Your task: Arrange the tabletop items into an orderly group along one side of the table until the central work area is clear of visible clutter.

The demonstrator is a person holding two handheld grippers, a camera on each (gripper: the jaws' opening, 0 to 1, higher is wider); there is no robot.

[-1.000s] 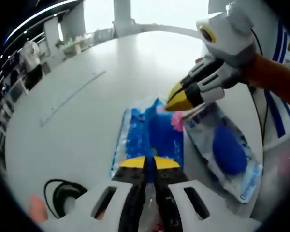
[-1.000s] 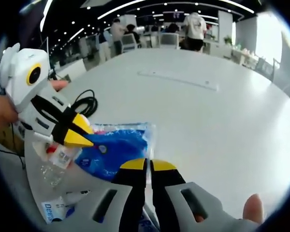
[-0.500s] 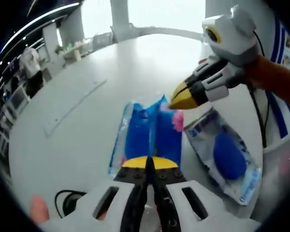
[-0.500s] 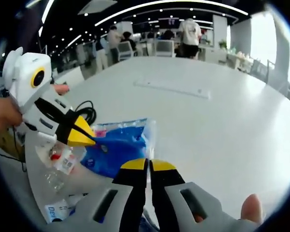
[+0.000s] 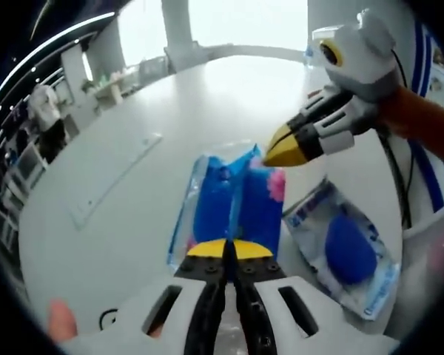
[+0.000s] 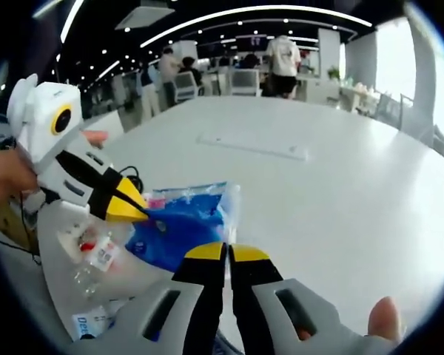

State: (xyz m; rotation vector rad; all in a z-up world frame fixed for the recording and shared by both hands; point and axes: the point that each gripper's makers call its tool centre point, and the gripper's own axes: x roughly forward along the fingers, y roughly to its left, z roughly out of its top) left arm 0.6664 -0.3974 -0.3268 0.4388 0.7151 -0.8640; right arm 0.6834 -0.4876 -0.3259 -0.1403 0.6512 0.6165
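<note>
Left gripper (image 5: 223, 250): yellow-tipped jaws pressed together on the near end of the blue packet, as the left gripper view shows; in the right gripper view it comes in from the left (image 6: 126, 209), tips closed over that packet's end
Right gripper (image 6: 227, 253): jaws clenched, yellow tips meeting at the edge of the blue packet; whether the film is actually caught between them I cannot tell; in the left gripper view it reaches in from the right (image 5: 281, 150), tips shut at the packet's far corner
Blue packet (image 5: 233, 203): clear plastic pouch holding a blue filling with a pink patch near its far end; it lies between the two grippers on the white table (image 5: 133, 148), towards the edge where the person stands
Second packet (image 5: 345, 248): clear bag with blue print along its border and a rounded blue thing inside; flat on the table just beside the blue packet, nearer the table's edge
Black cable (image 6: 137, 177): coiled on the table behind the left gripper
Flat strip (image 6: 253, 146): pale, lying out across the middle of the table, well apart from the packets
Hands: a fingertip (image 6: 385, 318) shows by the right gripper's body
</note>
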